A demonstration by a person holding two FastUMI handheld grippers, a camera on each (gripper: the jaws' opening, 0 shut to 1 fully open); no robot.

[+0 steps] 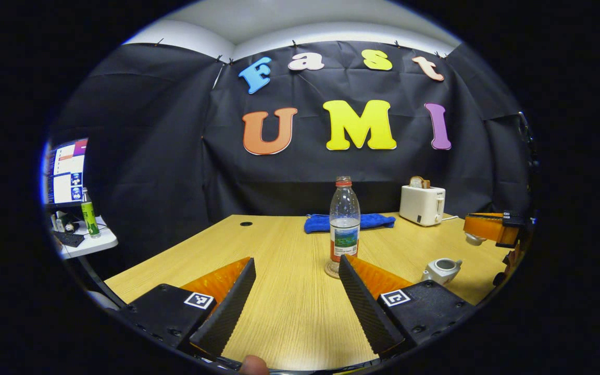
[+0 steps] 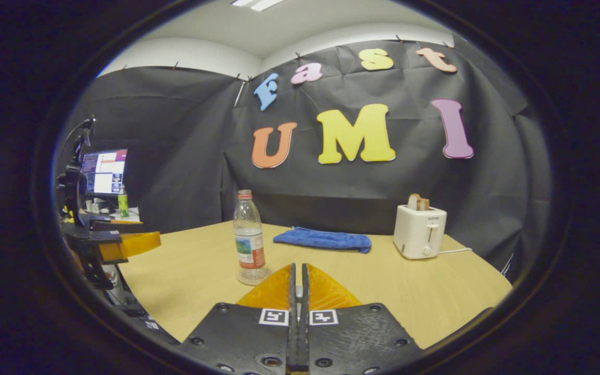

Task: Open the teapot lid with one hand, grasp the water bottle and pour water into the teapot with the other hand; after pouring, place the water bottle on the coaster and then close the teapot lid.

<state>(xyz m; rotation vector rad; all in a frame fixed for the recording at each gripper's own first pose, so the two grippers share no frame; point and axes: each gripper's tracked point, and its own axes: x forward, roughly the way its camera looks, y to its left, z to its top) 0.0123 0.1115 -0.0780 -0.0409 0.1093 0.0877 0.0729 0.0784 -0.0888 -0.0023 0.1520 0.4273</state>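
A clear water bottle (image 1: pixel 344 221) with a red cap, partly filled, stands upright on a round coaster (image 1: pixel 331 272) at mid-table. My left gripper (image 1: pixel 296 260) is open just in front of it, its right finger near the bottle's base. A small pale teapot (image 1: pixel 441 270) sits to the right with its top open. Above it hangs my right gripper (image 1: pixel 473 233), shut on the teapot lid (image 1: pixel 474 240). In the right gripper view the right gripper (image 2: pixel 298 266) has its fingers almost together. The bottle (image 2: pixel 250 239) stands ahead on the left, and the left gripper (image 2: pixel 136 244) is at the far left.
A white toaster (image 1: pixel 422 204) holding bread stands at the back right, its cord trailing on the table. A folded blue cloth (image 1: pixel 349 222) lies behind the bottle. Off the table's left edge, a side table (image 1: pixel 89 244) carries a monitor and a green bottle.
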